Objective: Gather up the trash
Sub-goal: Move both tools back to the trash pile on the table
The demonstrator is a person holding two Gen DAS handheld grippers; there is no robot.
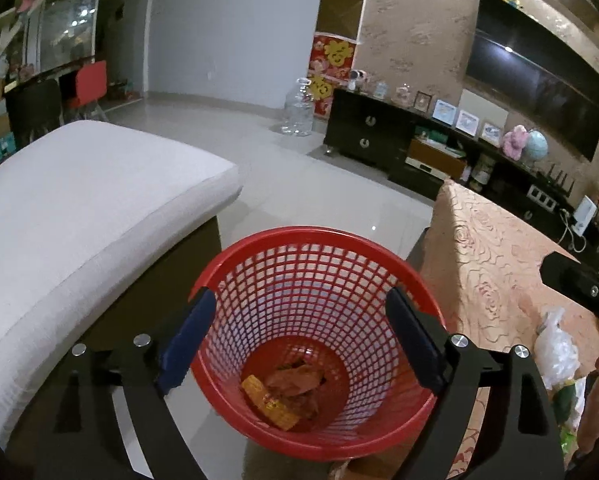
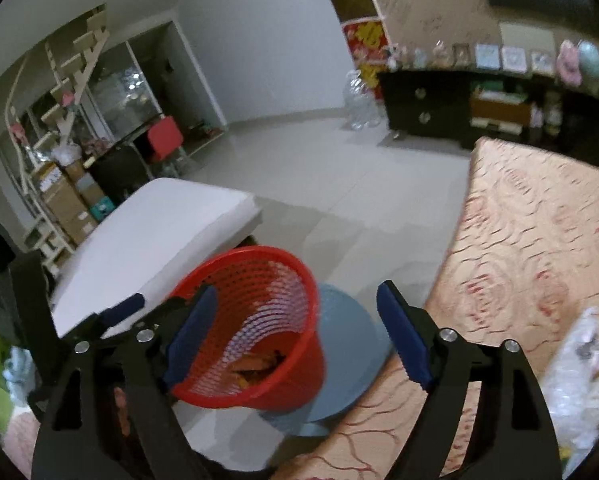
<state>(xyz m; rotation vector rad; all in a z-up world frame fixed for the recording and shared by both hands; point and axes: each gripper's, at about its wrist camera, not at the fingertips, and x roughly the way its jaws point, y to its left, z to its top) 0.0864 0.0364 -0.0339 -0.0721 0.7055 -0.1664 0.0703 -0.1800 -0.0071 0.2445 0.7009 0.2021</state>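
Gaping tongs [image 1: 299, 320] above red basket [image 1: 315, 240] rim

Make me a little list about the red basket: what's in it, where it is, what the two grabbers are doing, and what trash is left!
basket: red plastic mesh basket, on floor beside table
inside: yellow wrapper, brownish scraps
left gripper: open, empty, above basket
right gripper: open, empty
trash left: crumpled clear plastic bag on rose-patterned tablecloth

Dim, fisheye-warped; right view motion-blurred.
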